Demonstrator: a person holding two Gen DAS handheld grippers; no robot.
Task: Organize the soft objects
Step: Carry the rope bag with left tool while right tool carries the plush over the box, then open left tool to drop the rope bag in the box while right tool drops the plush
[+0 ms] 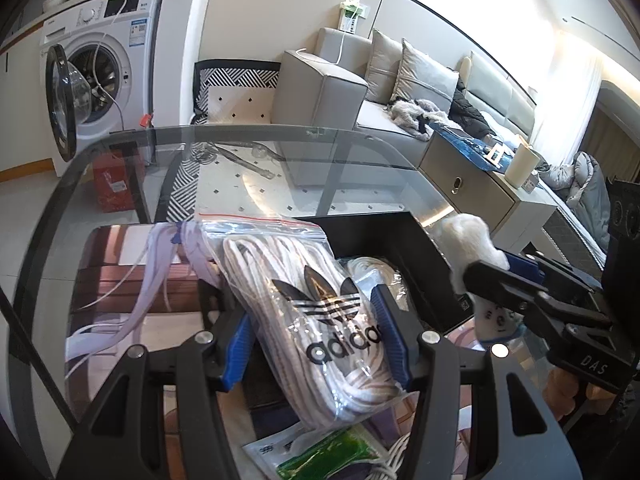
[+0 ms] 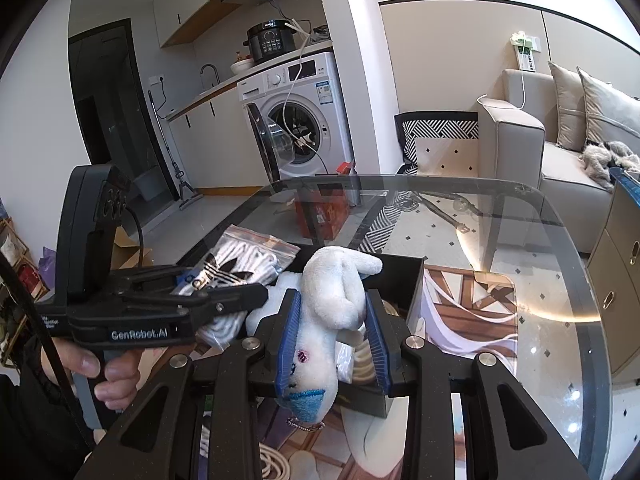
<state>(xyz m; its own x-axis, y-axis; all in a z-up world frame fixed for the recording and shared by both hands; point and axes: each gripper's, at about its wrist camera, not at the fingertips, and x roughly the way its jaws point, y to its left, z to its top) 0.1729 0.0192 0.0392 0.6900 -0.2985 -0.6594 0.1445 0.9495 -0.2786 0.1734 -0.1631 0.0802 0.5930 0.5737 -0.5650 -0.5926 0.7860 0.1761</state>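
Observation:
My left gripper (image 1: 316, 328) is shut on a clear zip bag of white rope with an adidas logo (image 1: 304, 292), held over the left edge of a black box (image 1: 404, 248) on the glass table. The bag also shows in the right wrist view (image 2: 244, 260), with the left gripper (image 2: 224, 300) clamped on it. My right gripper (image 2: 332, 336) is shut on a white plush toy (image 2: 332, 300) with a blue end, held above the black box (image 2: 412, 280). In the left wrist view the plush toy (image 1: 468, 240) sticks out of the right gripper (image 1: 480, 276).
The round glass table (image 2: 540, 280) has its far edge ahead. More bagged rope (image 1: 380, 272) lies in the box. A green packet (image 1: 332, 452) and a white cord lie near me. Beyond stand a washing machine (image 2: 304, 116), a grey sofa (image 1: 360, 92) and a low cabinet (image 1: 472, 184).

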